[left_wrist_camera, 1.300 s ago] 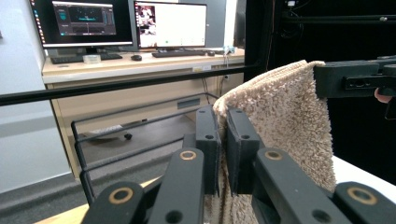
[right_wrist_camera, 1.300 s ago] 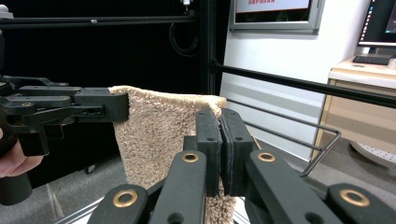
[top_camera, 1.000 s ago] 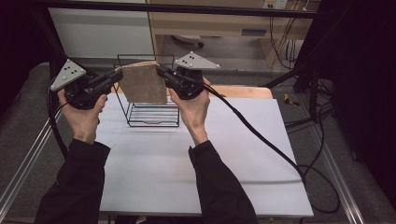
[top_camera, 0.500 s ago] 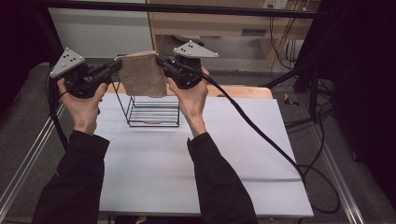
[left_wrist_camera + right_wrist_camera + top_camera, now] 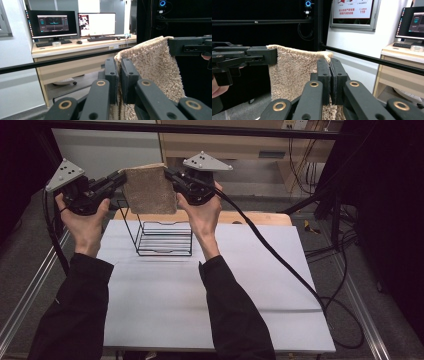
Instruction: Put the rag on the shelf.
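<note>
- Beige towel (image 5: 149, 190) stretched between both grippers, hanging above wire rack (image 5: 164, 238);
- Left gripper (image 5: 120, 177) clamped on its left top corner;
- Right gripper (image 5: 169, 173) clamped on its right top corner

Towel (image 5: 149, 190) between left tool (image 5: 119, 178) and right tool (image 5: 170, 174), above wire rack (image 5: 162, 237) on table (image 5: 250, 280).

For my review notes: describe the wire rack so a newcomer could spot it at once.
Start at the white table and look to its far left part, between the person's forearms. The wire rack stands there, directly beneath the tan towel held up by both grippers: a black open frame of thin rods.
</note>
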A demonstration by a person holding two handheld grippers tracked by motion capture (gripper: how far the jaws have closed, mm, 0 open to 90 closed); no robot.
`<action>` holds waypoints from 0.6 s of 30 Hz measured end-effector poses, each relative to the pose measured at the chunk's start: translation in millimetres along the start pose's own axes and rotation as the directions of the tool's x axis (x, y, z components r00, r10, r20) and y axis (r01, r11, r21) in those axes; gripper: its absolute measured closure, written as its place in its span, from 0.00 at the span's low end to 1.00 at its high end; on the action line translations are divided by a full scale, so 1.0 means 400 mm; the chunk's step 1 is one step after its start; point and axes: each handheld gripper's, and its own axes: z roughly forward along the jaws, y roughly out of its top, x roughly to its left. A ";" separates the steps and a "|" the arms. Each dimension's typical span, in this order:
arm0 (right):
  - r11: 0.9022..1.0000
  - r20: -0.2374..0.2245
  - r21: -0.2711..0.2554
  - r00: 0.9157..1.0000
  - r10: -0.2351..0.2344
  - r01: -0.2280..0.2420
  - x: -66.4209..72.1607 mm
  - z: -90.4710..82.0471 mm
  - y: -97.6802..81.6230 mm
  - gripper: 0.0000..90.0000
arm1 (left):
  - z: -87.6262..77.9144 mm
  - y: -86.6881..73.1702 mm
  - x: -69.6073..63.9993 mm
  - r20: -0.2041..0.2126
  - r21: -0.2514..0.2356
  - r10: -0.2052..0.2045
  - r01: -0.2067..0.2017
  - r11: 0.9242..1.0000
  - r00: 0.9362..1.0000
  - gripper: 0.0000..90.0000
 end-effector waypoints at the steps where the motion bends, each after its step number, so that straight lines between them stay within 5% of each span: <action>1: 1.000 0.000 -0.001 1.000 -0.004 0.004 -0.002 0.001 0.001 0.98 | 0.003 0.002 0.001 -0.003 -0.001 0.000 -0.001 1.000 1.000 0.94; 18: 1.000 0.019 -0.005 1.000 0.000 0.000 -0.044 0.050 0.021 0.98 | 0.064 0.022 0.039 -0.013 -0.003 0.000 0.000 1.000 1.000 0.94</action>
